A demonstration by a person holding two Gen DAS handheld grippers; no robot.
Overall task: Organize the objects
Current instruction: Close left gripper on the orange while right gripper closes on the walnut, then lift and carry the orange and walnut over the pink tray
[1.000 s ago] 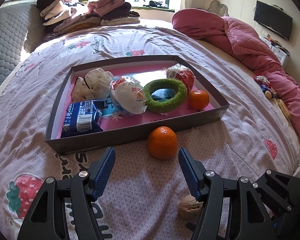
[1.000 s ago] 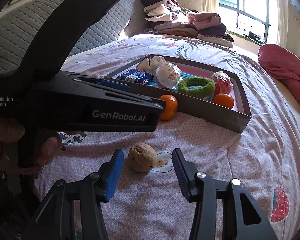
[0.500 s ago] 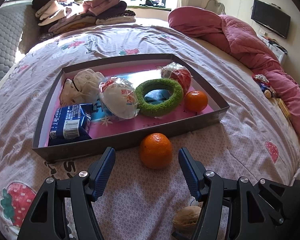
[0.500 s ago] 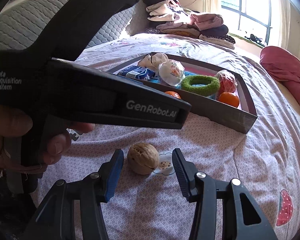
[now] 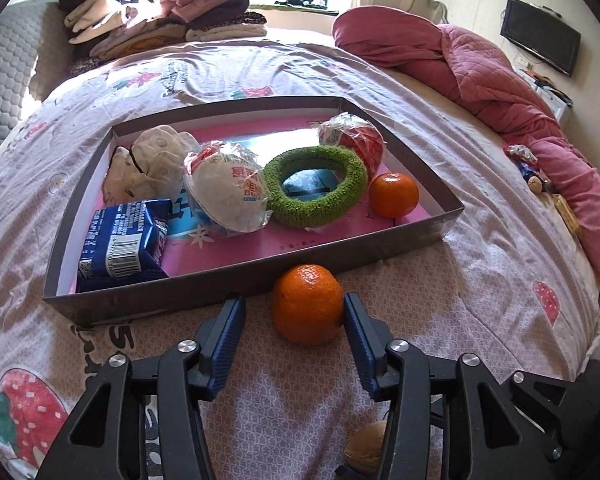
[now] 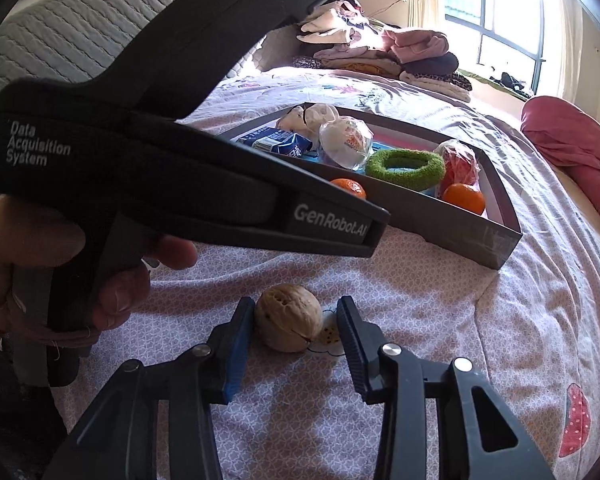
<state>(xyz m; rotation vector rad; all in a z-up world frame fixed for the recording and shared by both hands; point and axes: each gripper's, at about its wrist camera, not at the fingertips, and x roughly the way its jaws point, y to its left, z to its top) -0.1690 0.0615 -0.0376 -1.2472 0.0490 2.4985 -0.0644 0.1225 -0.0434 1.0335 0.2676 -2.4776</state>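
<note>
Both fingers closing | left gripper (image 5: 294, 310): dimpled orange (image 5: 306, 304) | right gripper (image 6: 296, 314): wrinkled walnut (image 6: 288, 317)

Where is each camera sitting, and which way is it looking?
Left wrist: sits on the left gripper, looking down at a round orange tangerine between its closing jaws, beside the grey cardboard tray.
Right wrist: sits on the right gripper, looking down at a brown wrinkled walnut between its closing jaws; a hand holding the other gripper shows.
Both show the tray, tangerine, walnut and patterned bedsheet.
</note>
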